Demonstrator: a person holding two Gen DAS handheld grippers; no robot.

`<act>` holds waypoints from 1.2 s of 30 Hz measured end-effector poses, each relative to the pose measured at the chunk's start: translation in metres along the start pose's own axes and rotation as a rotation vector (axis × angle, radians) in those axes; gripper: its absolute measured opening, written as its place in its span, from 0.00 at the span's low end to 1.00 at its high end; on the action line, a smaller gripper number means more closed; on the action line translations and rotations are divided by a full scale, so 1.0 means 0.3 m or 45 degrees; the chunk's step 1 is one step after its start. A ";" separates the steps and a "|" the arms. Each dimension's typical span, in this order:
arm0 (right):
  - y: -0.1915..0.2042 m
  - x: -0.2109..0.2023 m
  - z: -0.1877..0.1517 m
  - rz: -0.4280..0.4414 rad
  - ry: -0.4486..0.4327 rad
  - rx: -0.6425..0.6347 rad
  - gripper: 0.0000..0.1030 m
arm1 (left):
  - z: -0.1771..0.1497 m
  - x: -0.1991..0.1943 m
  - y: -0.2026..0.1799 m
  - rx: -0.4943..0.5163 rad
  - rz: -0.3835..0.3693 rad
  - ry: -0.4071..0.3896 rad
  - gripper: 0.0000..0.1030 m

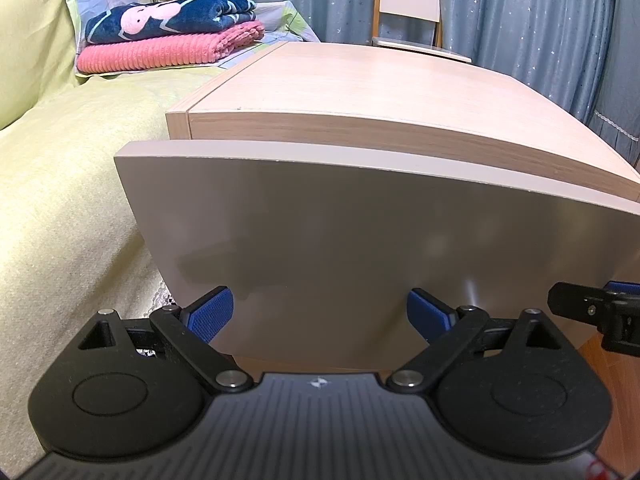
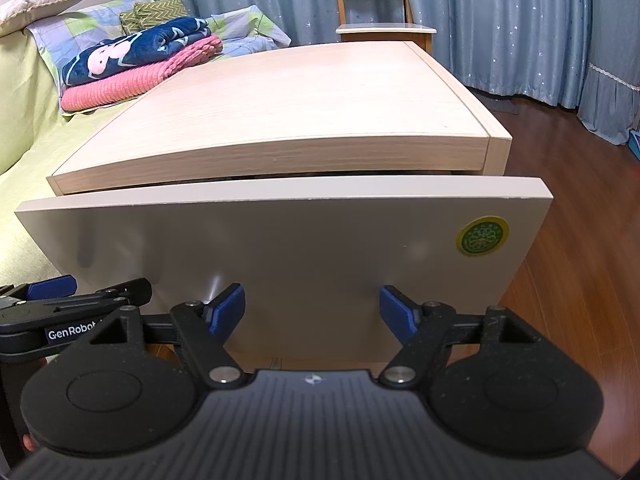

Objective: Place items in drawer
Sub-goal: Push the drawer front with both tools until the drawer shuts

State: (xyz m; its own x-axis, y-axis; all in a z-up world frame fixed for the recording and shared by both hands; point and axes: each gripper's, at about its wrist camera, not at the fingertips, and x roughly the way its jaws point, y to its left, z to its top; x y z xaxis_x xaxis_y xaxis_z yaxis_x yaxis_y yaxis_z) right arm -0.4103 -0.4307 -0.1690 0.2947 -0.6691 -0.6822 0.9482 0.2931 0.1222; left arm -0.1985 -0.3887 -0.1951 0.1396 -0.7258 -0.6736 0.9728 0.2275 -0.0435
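Closest to both lenses are the grippers themselves: the left gripper [image 1: 319, 314] and the right gripper [image 2: 312, 312] each have their blue-padded fingers spread wide, released, with nothing between them, and both are pressed up close to the drawer front [image 2: 280, 256]. In the right wrist view the left gripper sits at about 8 o'clock; in the left wrist view the right gripper shows at 3 o'clock, so the two are side by side.

Biggest in the room is the bed [image 1: 60, 184] under a pale green cover, at 9 o'clock. Next comes the wooden nightstand [image 2: 280, 108], dead centre, just beside the bed. Its drawer is almost closed, with only a thin dark gap under the top at 12 o'clock; what is inside is hidden. Blue starred curtains [image 2: 500, 20] hang across 12 to 2 o'clock, with a chair [image 2: 380, 8] in front of them. Folded blankets [image 1: 168, 36], navy on pink, lie at 10 o'clock. Smallest is a round green and yellow sticker [image 2: 482, 236] at the drawer front's upper right.
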 end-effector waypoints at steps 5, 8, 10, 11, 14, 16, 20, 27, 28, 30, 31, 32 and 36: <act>-0.001 0.004 0.005 -0.001 -0.003 0.003 0.70 | 0.004 0.006 0.000 0.000 0.003 -0.007 0.92; 0.002 0.006 0.007 -0.002 -0.008 0.004 0.70 | 0.006 0.010 0.000 -0.002 0.002 -0.009 0.92; 0.000 0.007 0.006 0.000 -0.014 0.014 0.70 | 0.008 0.013 0.000 -0.002 0.002 -0.011 0.92; -0.001 0.008 0.006 0.002 -0.017 0.020 0.70 | 0.007 0.012 -0.002 -0.002 0.003 -0.013 0.92; 0.003 0.011 0.007 -0.004 -0.019 0.008 0.70 | 0.008 0.013 0.000 -0.005 0.003 -0.019 0.92; 0.007 0.013 0.008 -0.010 -0.019 -0.005 0.70 | 0.009 0.015 0.001 -0.008 0.004 -0.020 0.92; 0.007 0.015 0.013 -0.012 -0.020 -0.008 0.69 | 0.018 0.021 0.008 -0.008 0.002 -0.019 0.92; 0.009 0.017 0.015 -0.019 -0.024 -0.009 0.69 | 0.022 0.028 0.013 -0.007 0.002 -0.022 0.92; 0.009 0.018 0.015 -0.020 -0.025 -0.008 0.69 | 0.023 0.030 0.014 -0.007 0.002 -0.022 0.92; 0.009 0.020 0.014 -0.022 -0.027 -0.011 0.69 | 0.025 0.032 0.015 -0.010 0.004 -0.024 0.92; 0.010 0.020 0.014 -0.024 -0.028 -0.013 0.69 | 0.026 0.032 0.016 -0.011 0.006 -0.026 0.92; 0.011 0.021 0.015 -0.025 -0.029 -0.015 0.69 | 0.027 0.033 0.017 -0.014 0.006 -0.028 0.92; 0.011 0.026 0.016 -0.029 -0.031 -0.017 0.69 | 0.033 0.037 0.021 -0.023 0.007 -0.029 0.92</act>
State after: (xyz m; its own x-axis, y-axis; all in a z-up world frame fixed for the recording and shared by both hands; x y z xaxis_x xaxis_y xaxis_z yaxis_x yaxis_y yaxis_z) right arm -0.4043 -0.4382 -0.1704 0.2758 -0.6920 -0.6671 0.9531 0.2866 0.0968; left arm -0.1889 -0.4018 -0.1955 0.1494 -0.7389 -0.6571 0.9686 0.2430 -0.0530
